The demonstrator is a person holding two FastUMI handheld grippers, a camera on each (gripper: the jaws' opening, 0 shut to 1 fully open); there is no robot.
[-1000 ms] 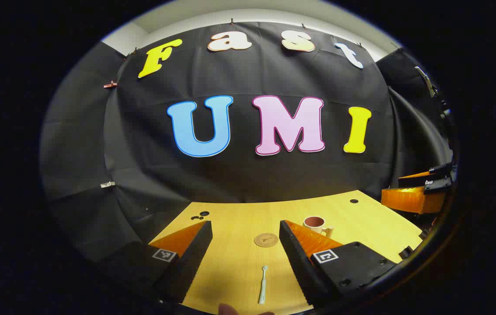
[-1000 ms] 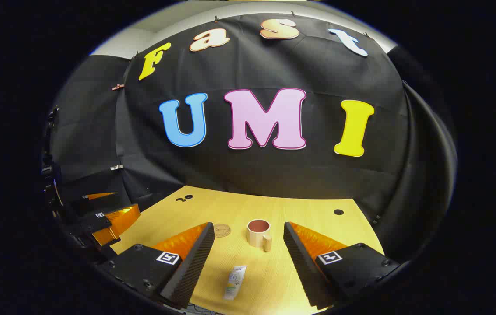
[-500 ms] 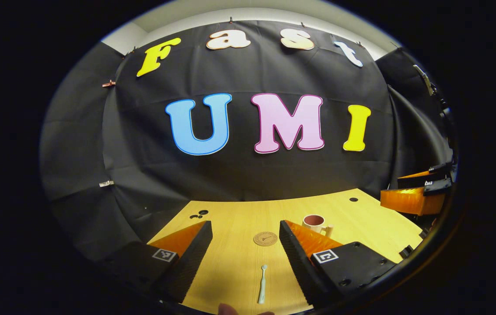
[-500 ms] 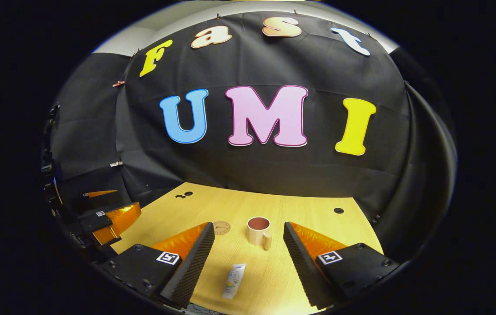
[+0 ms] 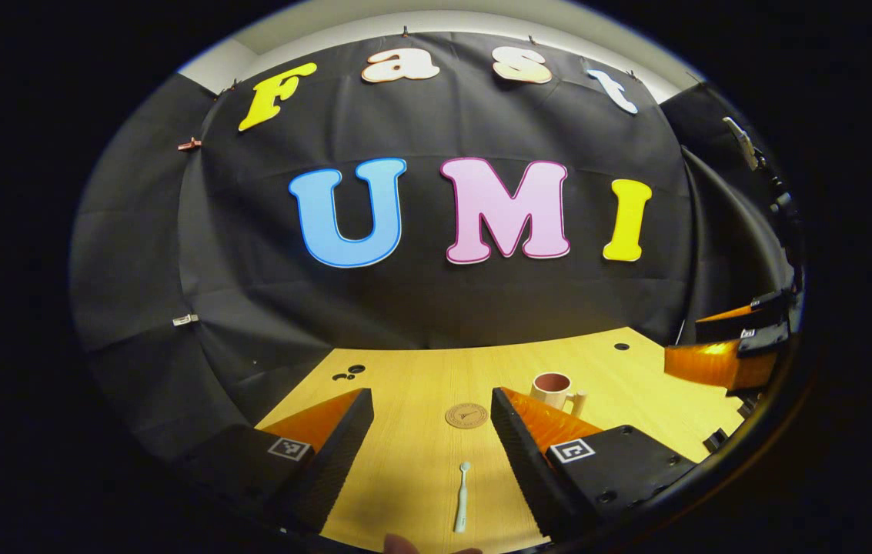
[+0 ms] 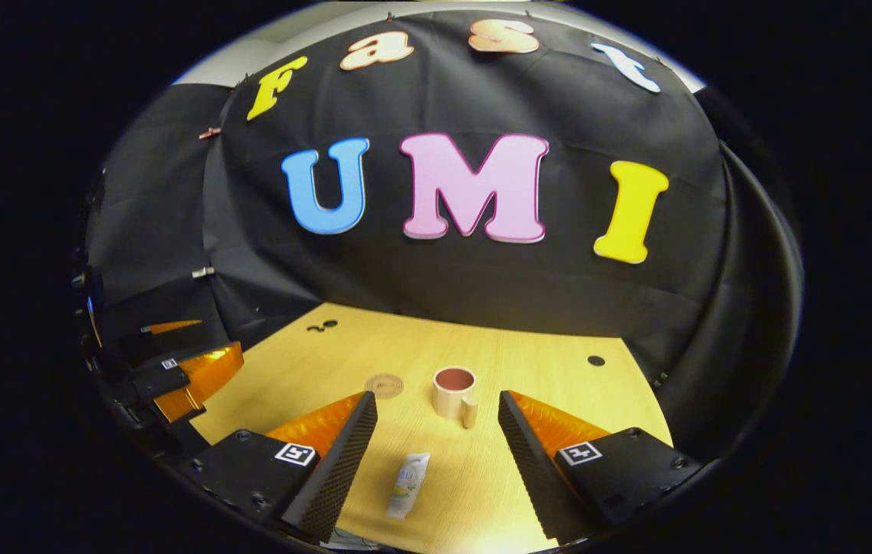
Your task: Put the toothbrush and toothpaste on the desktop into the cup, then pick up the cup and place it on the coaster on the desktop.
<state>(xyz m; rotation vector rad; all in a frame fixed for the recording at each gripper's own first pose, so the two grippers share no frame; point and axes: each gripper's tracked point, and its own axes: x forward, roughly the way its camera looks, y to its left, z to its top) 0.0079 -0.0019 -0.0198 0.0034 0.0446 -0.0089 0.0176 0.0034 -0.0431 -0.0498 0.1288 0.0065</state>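
Observation:
A pale toothbrush (image 5: 462, 498) lies on the wooden desktop (image 5: 412, 454), between the fingers of my open left gripper (image 5: 432, 400) and nearer the camera than their tips. Beyond it lies a round brown coaster (image 5: 467, 415), with a cream cup (image 5: 553, 389) to its right. In the right gripper view, a white toothpaste tube (image 6: 408, 485) lies between the fingers of my open right gripper (image 6: 438, 400). The cup (image 6: 455, 394) stands upright just ahead, its handle toward me, and the coaster (image 6: 384, 384) lies to its left. Both grippers are empty.
The right gripper (image 5: 728, 350) shows at the far right in the left gripper view, and the left gripper (image 6: 174, 369) at the far left in the right gripper view. Small dark holes (image 6: 596, 360) mark the desktop's far corners. A fingertip (image 5: 401, 545) shows at the bottom edge.
Both views have tilted down slightly, so the desktop reaches higher in the frames. The right gripper has crept forward toward the toothpaste. Nothing on the desk has moved.

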